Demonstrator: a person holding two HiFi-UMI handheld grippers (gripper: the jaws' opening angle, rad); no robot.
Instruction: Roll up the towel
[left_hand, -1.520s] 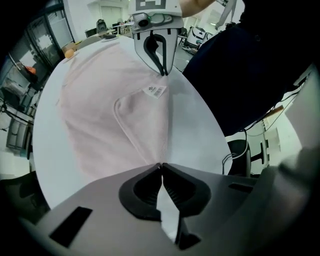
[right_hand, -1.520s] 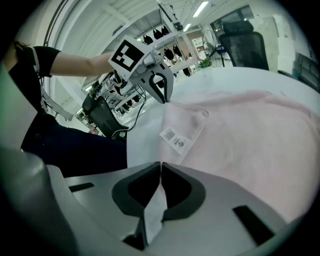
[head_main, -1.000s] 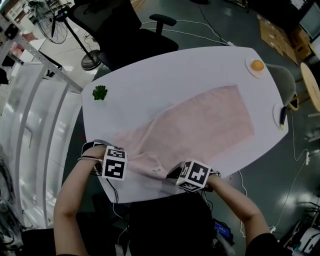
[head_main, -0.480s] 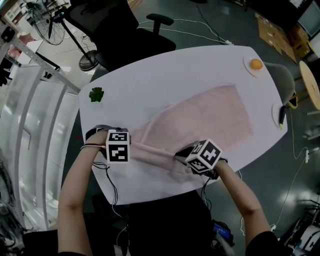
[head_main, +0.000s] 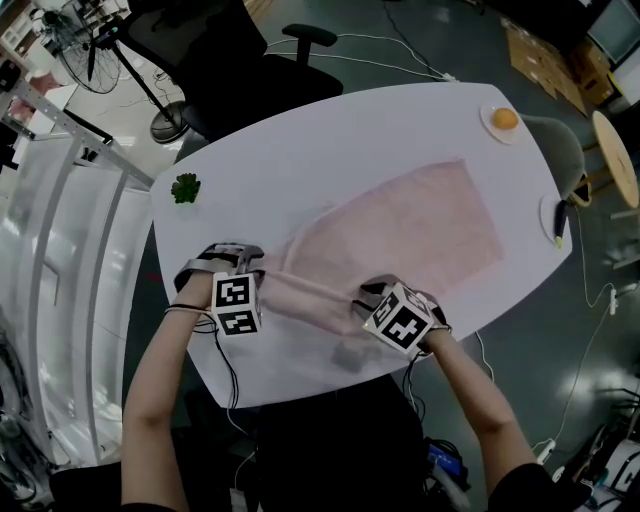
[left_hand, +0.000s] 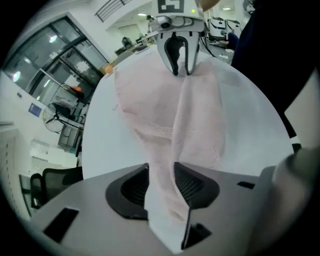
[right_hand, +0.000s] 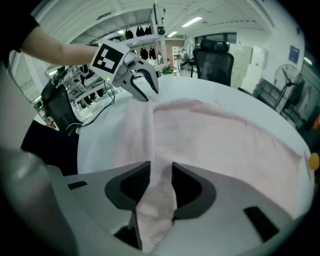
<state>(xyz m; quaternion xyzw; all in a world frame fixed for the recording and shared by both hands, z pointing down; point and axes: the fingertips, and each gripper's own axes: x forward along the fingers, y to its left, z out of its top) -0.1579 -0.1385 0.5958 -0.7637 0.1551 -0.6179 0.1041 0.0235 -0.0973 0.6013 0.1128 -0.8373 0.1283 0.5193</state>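
Towel (head_main: 410, 230), pink, lies spread on the white table (head_main: 300, 140). Its near hem has been carried inward from the table's near edge over the past second and turned into a first narrow roll (head_main: 310, 295). Head view: left gripper (head_main: 260, 272) and right gripper (head_main: 366, 293) sit at the roll's two ends. Left gripper view: the jaws have just been opening, and cloth hangs slack between the parted pads. Right gripper view: likewise, the roll's end lies loose in the gap. The first turn looks laid, and a fresh grip likely follows.

The towel (head_main: 420, 225) lies on the table (head_main: 300, 150), a plant (head_main: 185, 188) to its left, an orange (head_main: 505, 118) at the far-right corner.
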